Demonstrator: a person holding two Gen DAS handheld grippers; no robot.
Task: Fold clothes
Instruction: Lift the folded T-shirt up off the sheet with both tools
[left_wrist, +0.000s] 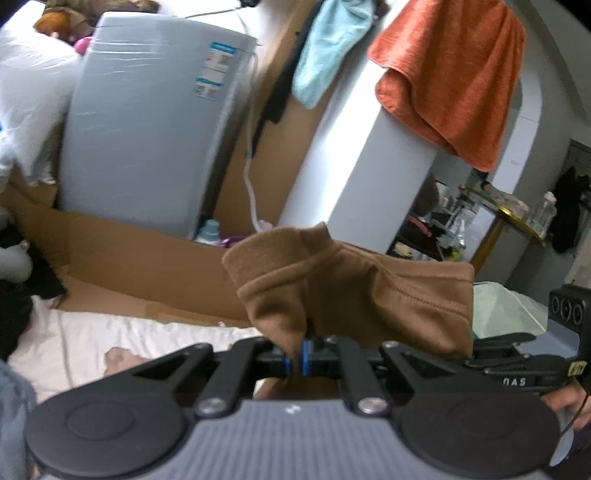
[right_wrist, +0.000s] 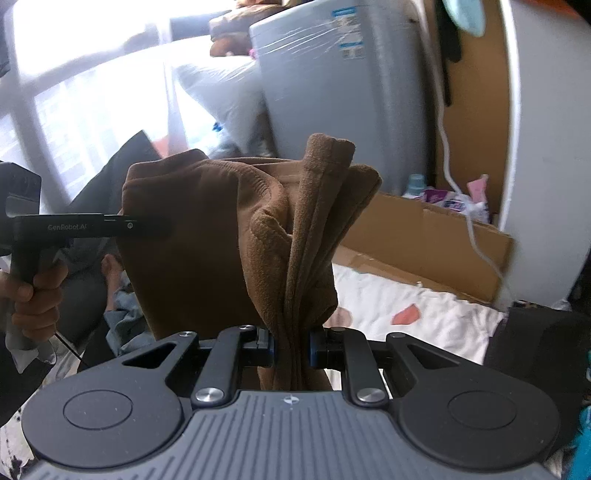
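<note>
Above the white bed (left_wrist: 147, 332), a brown garment (left_wrist: 351, 288) hangs bunched between the left hand-held gripper (left_wrist: 297, 356) and the right hand-held gripper (right_wrist: 291, 349), each pinching its cloth.

Cardboard box (left_wrist: 122, 254) close ahead

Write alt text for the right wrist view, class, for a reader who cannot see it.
The right gripper is shut on a bunched fold of a brown garment held up in the air. At left, a hand holds the left gripper against the same cloth, above a white bedsheet.
</note>
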